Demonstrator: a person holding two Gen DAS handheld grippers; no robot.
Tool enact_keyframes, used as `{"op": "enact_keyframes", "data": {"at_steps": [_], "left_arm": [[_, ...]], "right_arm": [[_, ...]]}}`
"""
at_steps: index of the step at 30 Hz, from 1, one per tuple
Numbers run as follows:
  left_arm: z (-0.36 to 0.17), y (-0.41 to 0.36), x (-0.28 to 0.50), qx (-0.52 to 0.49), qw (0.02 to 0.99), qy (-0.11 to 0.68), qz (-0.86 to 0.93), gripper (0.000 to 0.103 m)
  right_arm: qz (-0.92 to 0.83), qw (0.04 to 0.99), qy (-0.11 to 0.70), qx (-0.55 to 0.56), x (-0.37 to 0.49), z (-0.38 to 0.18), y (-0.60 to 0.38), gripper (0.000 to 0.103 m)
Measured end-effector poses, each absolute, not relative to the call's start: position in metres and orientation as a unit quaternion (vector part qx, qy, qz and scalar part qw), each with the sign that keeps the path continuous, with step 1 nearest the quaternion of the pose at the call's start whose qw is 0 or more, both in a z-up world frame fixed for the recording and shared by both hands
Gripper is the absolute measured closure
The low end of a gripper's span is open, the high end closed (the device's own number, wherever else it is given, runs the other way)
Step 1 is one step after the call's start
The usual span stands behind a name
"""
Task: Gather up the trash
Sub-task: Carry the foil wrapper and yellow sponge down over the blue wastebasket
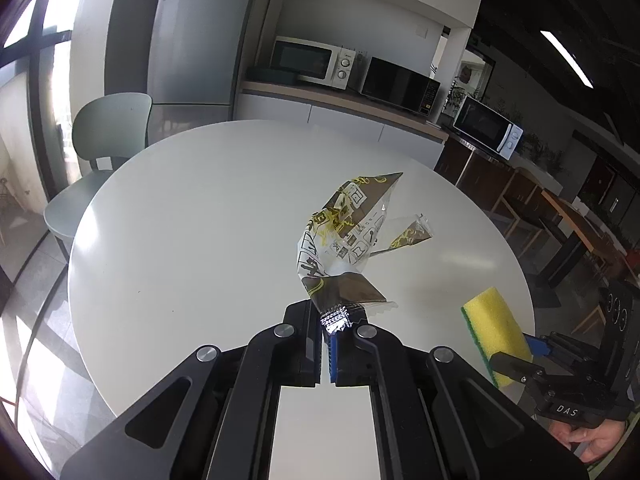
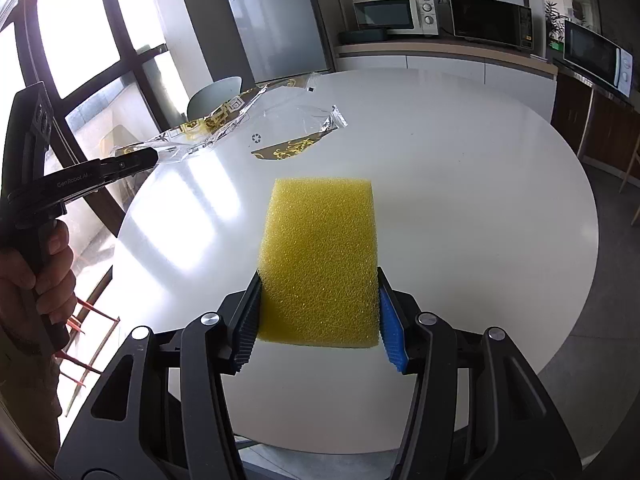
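- wrapper (image 1: 344,236): clear plastic, brown-and-gold print, crumpled, torn open; held up above the white round surface (image 1: 200,216), long axis running from claw toward far right
- left claw (image 1: 329,326): nearly closed, pinching wrapper's crimped silver end
- right claw (image 2: 320,320): part open, clamped on yellow sponge (image 2: 320,256), sponge pointing far
- chair (image 1: 100,140) far left of the surface

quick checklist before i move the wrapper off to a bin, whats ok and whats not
1. Left gripper jaws shut on crinkled clear plastic wrapper with brown and gold print: ok.
2. Wrapper lifted off round white table: ok.
3. Right gripper jaws clamp yellow foam sponge: ok.
4. Bin location: cannot tell, none in view.
5. Other trash on the table: ok, none seen.
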State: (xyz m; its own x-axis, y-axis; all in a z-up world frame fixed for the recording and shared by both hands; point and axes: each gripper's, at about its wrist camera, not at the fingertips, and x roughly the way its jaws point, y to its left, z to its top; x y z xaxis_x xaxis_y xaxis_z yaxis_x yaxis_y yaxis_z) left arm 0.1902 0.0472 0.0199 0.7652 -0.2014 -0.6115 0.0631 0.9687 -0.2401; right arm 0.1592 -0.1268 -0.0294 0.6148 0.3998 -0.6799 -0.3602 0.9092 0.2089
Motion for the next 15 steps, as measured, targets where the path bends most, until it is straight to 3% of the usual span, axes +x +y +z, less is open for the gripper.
{"op": "enact_keyframes", "data": {"at_steps": [15], "left_arm": [[0.018,0.046,0.093,-0.129,0.931,0.335,-0.064,0.102]], "right_arm": [[0.22,0.903,0.37,0.011,0.086,-0.022,-0.145,0.054]]}}
